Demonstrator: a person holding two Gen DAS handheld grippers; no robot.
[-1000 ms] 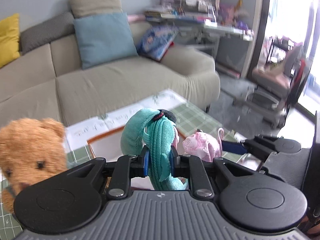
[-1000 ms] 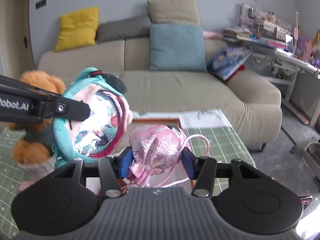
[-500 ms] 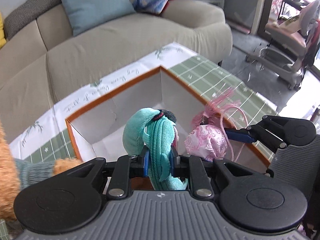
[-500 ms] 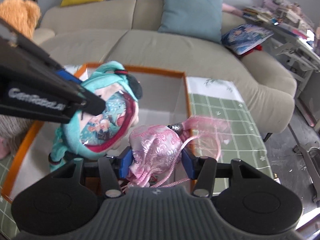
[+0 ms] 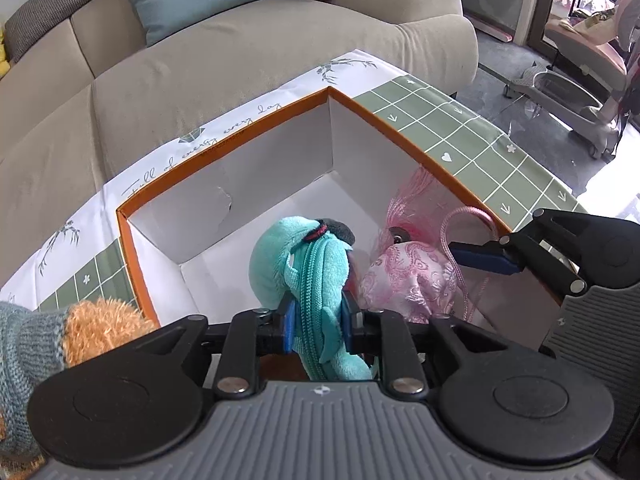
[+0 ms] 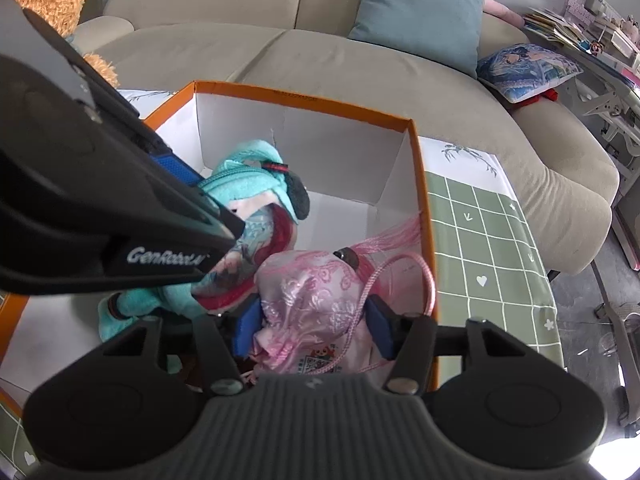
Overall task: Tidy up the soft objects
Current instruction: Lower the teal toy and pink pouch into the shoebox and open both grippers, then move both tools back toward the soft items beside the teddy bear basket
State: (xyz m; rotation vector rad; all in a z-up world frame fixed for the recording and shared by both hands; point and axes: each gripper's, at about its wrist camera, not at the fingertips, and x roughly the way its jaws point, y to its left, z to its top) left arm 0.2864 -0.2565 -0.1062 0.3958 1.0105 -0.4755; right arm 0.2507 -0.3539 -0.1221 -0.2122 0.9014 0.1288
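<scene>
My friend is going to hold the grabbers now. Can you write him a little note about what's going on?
Left gripper: jaws have just been opening around the teal plush doll, which is still between the pads.
Right gripper: jaws have just been opening too; the pink satin pouch sits between them, its cord looped over one finger.
Both toys are down inside the orange box, side by side.
Done: both carried into the box.
Left: open fully, lift out clear of the cord, then fetch the brown teddy bear beside the box.

"Full of energy every day" in script along the tablecloth [image 5: 192,148] border beside the orange box [image 5: 224,136]
</scene>
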